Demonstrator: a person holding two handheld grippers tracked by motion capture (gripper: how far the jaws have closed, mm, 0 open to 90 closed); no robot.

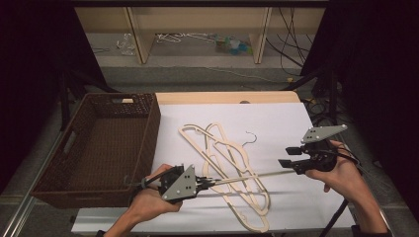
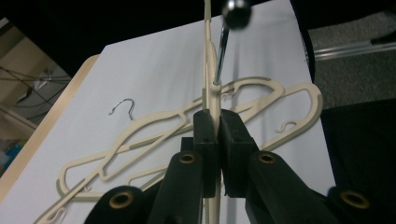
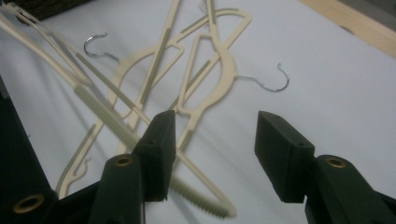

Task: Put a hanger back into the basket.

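My left gripper, near the table's front beside the basket, is shut on a cream hanger. That hanger hangs edge-on above the sheet and stretches right toward my right gripper. The right gripper stands open with nothing between its jaws, close to the hanger's far end but apart from it. In the left gripper view the held hanger's metal hook rises at the top. Several more cream hangers lie crossed on the white sheet below.
A dark wicker basket stands at the left, against the white sheet's edge. The wooden table edge runs along the back. Beyond it is a shelf frame with cables on the floor.
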